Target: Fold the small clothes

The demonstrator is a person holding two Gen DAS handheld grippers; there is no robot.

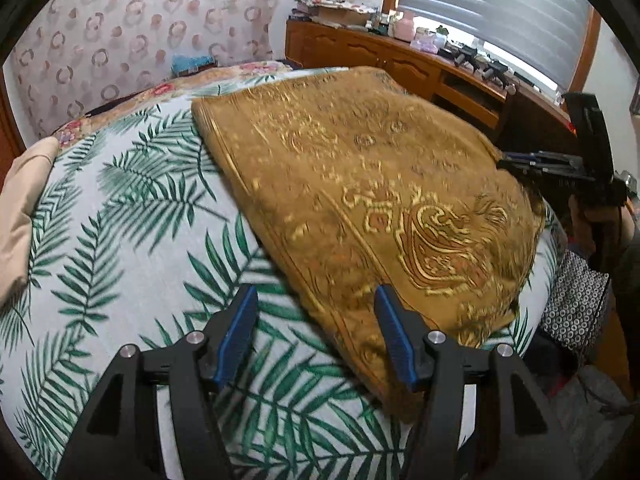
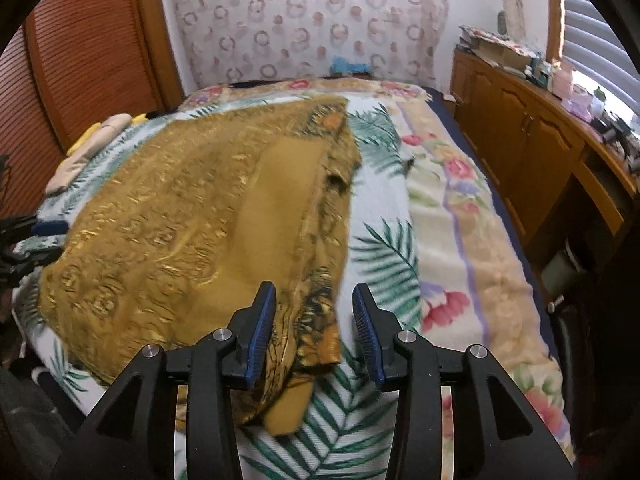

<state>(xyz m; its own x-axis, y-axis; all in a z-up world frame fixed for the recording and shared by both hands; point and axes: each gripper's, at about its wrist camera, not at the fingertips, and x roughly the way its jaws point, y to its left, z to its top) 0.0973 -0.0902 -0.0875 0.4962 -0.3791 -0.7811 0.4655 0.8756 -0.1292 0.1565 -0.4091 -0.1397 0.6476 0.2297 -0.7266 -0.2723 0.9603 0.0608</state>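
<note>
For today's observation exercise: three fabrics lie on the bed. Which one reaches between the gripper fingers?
The mustard-gold patterned cloth. The palm-leaf sheet and floral blanket lie flat beneath.

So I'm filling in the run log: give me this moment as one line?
stage: mid-fold | mustard patterned cloth: folded, lying on leaf-print sheet | left tool: open, empty | right tool: open, over cloth's near edge

One gold cloth, two grippers, one bed

One mustard-gold patterned cloth lies ahead of both tools on one palm-leaf sheet. Two grippers: the left gripper and the right gripper, two blue pads each. One floral blanket lies right of the right tool, and one beige folded piece far left of the left.
</note>
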